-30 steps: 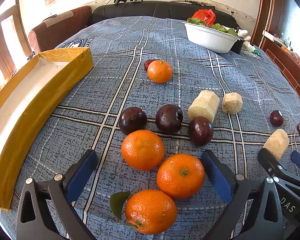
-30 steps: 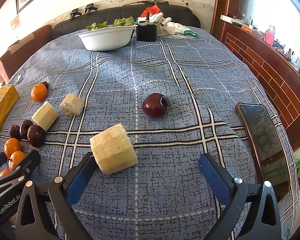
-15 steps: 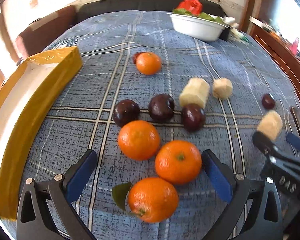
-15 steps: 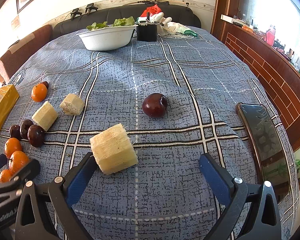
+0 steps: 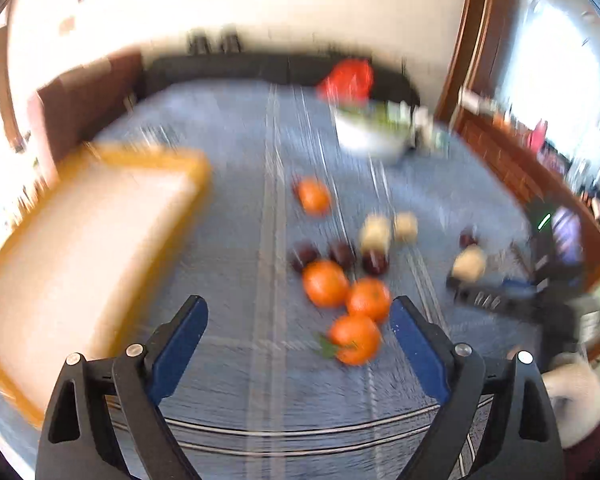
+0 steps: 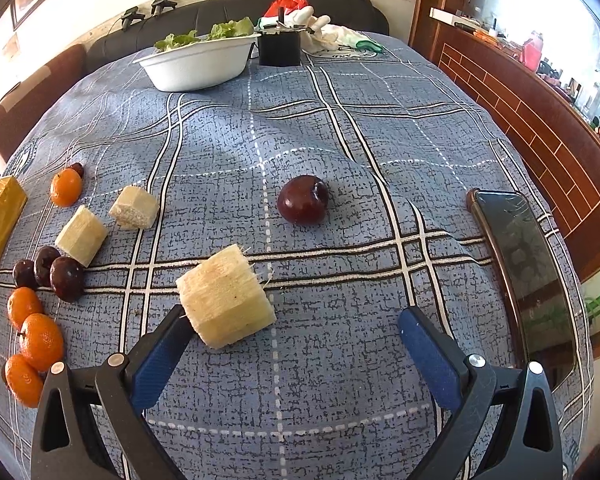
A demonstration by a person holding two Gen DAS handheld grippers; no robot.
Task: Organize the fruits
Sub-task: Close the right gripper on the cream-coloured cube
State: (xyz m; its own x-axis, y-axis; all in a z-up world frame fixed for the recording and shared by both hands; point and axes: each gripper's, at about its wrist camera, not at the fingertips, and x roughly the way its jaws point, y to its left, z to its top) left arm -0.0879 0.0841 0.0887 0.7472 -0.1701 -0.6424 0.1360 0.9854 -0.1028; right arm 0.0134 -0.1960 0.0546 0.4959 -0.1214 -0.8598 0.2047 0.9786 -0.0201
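Observation:
The left wrist view is blurred by motion. My left gripper [image 5: 298,320] is open and empty above the blue checked cloth. Three oranges [image 5: 326,283] lie ahead of it to the right, with dark plums [image 5: 342,254] behind them and a fourth orange [image 5: 314,197] farther back. A yellow-rimmed box [image 5: 100,216] lies to the left. My right gripper [image 6: 290,334] is open and empty; a pale sugarcane chunk [image 6: 224,300] lies at its left finger. A lone plum [image 6: 303,200] lies beyond. More cane chunks [image 6: 82,235], plums [image 6: 66,278] and oranges [image 6: 40,342] lie at the left.
A white bowl of greens [image 6: 198,58] and a black box [image 6: 280,46] stand at the far end of the table. A phone [image 6: 520,268] lies by the right edge. A wooden cabinet [image 6: 540,120] stands to the right. A sofa [image 6: 220,12] is behind.
My left gripper has pulled back and swung left, so the fruit looks smaller and farther right and more of the box shows. It has left the right wrist view. The right gripper has not moved.

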